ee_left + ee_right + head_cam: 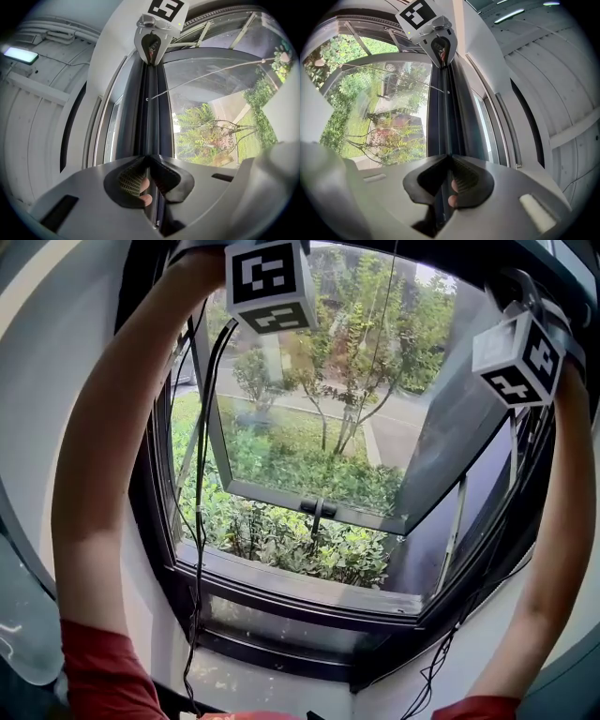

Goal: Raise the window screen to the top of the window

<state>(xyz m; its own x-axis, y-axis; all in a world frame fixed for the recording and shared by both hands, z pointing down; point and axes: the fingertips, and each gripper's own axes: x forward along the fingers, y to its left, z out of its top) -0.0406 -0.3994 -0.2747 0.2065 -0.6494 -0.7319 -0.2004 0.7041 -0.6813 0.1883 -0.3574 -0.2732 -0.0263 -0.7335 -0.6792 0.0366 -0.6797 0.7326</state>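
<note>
The left gripper (149, 158) is shown in its own view closed down on the window screen bar (151, 108), a thin dark rail pinched between the pads. The right gripper (448, 158) is shown in its view clamped on the same rail in the same way. In each gripper view the opposite gripper is seen at the far end of the rail. This is not given by the head view, where only the left marker cube (270, 282), the right marker cube (520, 357) and the raised forearms (112, 456) are presented. The rail is located at the top of the window, along the upper frame (117, 122). The sash handle (319, 509) and the dark sill (300, 589) are given by the head view alone. A ribbed white ceiling (42, 122) with a lamp (21, 55) is seen overhead
</note>
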